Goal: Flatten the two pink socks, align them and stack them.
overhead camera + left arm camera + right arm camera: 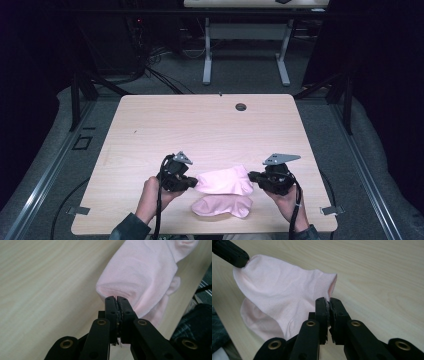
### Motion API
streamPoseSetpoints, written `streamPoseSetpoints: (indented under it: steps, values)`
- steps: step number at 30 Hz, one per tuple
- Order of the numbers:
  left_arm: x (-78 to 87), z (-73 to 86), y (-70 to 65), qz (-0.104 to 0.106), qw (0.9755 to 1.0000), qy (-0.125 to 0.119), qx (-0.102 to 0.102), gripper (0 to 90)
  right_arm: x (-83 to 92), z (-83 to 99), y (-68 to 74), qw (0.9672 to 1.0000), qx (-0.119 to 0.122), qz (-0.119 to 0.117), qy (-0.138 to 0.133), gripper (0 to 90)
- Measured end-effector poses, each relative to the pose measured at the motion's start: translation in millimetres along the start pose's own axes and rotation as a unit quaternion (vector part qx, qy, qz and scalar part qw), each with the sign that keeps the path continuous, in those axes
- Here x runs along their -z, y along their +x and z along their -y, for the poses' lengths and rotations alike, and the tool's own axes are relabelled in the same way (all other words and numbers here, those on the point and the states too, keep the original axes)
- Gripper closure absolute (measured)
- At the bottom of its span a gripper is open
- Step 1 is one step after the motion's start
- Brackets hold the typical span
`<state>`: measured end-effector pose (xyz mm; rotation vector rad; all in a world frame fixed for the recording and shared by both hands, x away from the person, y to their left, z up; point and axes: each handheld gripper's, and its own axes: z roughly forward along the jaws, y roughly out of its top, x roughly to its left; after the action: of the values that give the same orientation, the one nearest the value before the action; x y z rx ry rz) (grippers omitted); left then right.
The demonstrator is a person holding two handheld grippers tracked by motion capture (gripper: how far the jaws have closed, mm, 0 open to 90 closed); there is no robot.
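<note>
A pink sock [223,180] hangs stretched between both grippers just above the table's near edge. My left gripper [193,183] is shut on the sock's left end [140,275], the fabric pinched between its jaws [116,300]. My right gripper [251,176] is shut on the sock's right edge [287,292], gripping cloth at the jaw tips [329,300]. The left gripper's black tip [234,255] shows at the sock's far corner in the right gripper view. A second pink sock [222,206] lies flat on the table under the held one.
The light wooden table [200,125] has a round cable hole [241,106] near its far edge. Metal frame rails run along both sides on the floor. Another desk's legs [207,60] stand behind. The person's dark trousers [192,325] are beside the near edge.
</note>
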<state>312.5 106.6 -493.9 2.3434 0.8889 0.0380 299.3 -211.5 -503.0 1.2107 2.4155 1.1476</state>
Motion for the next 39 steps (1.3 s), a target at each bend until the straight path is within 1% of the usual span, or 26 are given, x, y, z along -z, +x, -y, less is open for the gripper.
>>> streamPoseSetpoints:
  steps: [1, 2, 4, 7, 8, 9, 10, 12, 14, 15, 16, 17, 19, 20, 21, 22, 24, 25, 26, 28, 32, 33, 34, 36, 37, 39]
  values:
    - [-0.3, 3.3, -2.9, 0.002, 1.0, 0.002, -0.003, 88.1, 0.2, 3.4, 1.6, 1.0, 0.0, -0.004, -0.001, 85.7]
    - [-1.3, 6.7, -5.4, 0.006, 1.0, 0.003, -0.002, 88.0, 1.2, 6.1, 2.7, 1.0, 0.003, -0.005, 0.007, 85.7]
    - [-5.6, 13.1, -8.7, 0.006, 0.9999, 0.012, -0.004, 88.0, -0.4, 12.8, 5.9, 0.9998, 0.002, -0.008, 0.016, 85.7]
    - [-15.8, 22.6, -9.8, 0.01, 0.9997, 0.024, -0.001, 88.0, -5.4, 23.8, 9.0, 0.9993, -0.002, -0.015, 0.036, 85.6]
    - [-19.8, 25.8, -10.6, 0.01, 0.9995, 0.031, 0.0, 88.0, -8.2, 27.4, 9.0, 0.9991, 0.0, -0.017, 0.039, 85.5]
    - [-23.5, 28.8, -11.2, 0.012, 0.9993, 0.035, 0.002, 87.9, -11.4, 31.2, 9.6, 0.9989, -0.005, -0.019, 0.043, 85.5]
    - [-26.9, 31.7, -11.5, 0.016, 0.9991, 0.039, 0.005, 87.9, -14.0, 34.4, 9.1, 0.9986, -0.002, -0.017, 0.05, 85.5]
    - [-31.9, 36.4, -11.9, 0.012, 0.9988, 0.048, 0.004, 87.8, -19.2, 39.4, 8.8, 0.9978, -0.002, -0.018, 0.063, 85.4]
    - [-35.8, 40.4, -10.8, 0.015, 0.9985, 0.052, 0.01, 87.5, -23.0, 43.0, 9.2, 0.9972, -0.001, -0.017, 0.073, 85.2]
    - [-37.5, 41.8, -10.1, 0.016, 0.9984, 0.054, 0.011, 87.2, -25.2, 44.2, 9.4, 0.9969, 0.0, -0.021, 0.076, 85.1]
    - [-38.8, 43.1, -9.1, 0.017, 0.9983, 0.055, 0.012, 86.5, -26.8, 45.3, 9.4, 0.9968, 0.002, -0.017, 0.078, 84.9]
    - [-39.5, 44.0, -8.6, 0.016, 0.9983, 0.053, 0.017, 84.6, -28.8, 46.1, 9.7, 0.9968, -0.002, -0.018, 0.077, 84.6]
    - [-38.3, 44.5, -7.4, 0.012, 0.9986, 0.049, 0.02, 78.0, -31.1, 47.5, 8.8, 0.9967, 0.003, -0.018, 0.079, 83.5]
    - [-36.8, 44.3, -6.8, 0.006, 0.9986, 0.049, 0.02, 71.1, -31.3, 47.8, 8.5, 0.9969, 0.001, -0.017, 0.077, 81.7]
    - [-34.9, 44.2, -6.5, -0.002, 0.9987, 0.046, 0.021, 64.5, -31.1, 48.0, 8.4, 0.9971, -0.002, -0.019, 0.074, 78.3]
    - [-32.5, 44.4, -5.9, -0.005, 0.9989, 0.042, 0.022, 59.1, -30.3, 48.0, 8.1, 0.9975, -0.002, -0.016, 0.068, 74.6]
    - [-27.5, 44.8, -4.4, -0.019, 0.9989, 0.035, 0.026, 46.8, -26.1, 47.0, 6.3, 0.998, -0.004, -0.016, 0.062, 67.3]
    - [-24.6, 45.0, -3.0, -0.026, 0.9989, 0.033, 0.024, 41.6, -23.9, 46.6, 5.1, 0.9983, -0.002, -0.017, 0.055, 64.5]
    - [-21.6, 45.4, -1.7, -0.03, 0.9988, 0.027, 0.026, 38.7, -21.4, 45.9, 4.1, 0.9987, -0.004, -0.015, 0.049, 60.8]
    - [-16.2, 46.2, 0.2, -0.047, 0.9983, 0.015, 0.032, 31.2, -16.8, 44.7, 1.3, 0.9992, -0.004, -0.013, 0.036, 54.5]
    - [-5.4, 47.5, 4.7, -0.073, 0.9967, 0.001, 0.034, 23.4, -6.0, 42.2, -3.7, 0.9998, -0.004, 0.003, 0.017, 40.8]
    - [-3.4, 48.1, 6.2, -0.081, 0.9961, -0.001, 0.034, 21.7, -3.8, 42.2, -4.7, 0.9999, -0.006, 0.008, 0.008, 36.2]
    - [-1.7, 48.8, 7.6, -0.085, 0.9957, -0.006, 0.036, 20.2, -0.7, 42.0, -6.2, 0.9999, -0.006, 0.014, 0.004, 31.4]
    - [1.5, 50.6, 10.0, -0.098, 0.9943, -0.01, 0.041, 18.2, 4.4, 42.0, -9.0, 0.9996, -0.014, 0.025, -0.005, 25.4]
    - [3.0, 51.5, 11.4, -0.106, 0.9935, -0.01, 0.04, 17.4, 6.9, 42.5, -10.5, 0.9994, -0.017, 0.028, -0.013, 22.1]
    - [6.3, 53.9, 14.2, -0.116, 0.9923, -0.011, 0.041, 15.9, 12.0, 43.4, -14.4, 0.999, -0.017, 0.036, -0.02, 17.6]
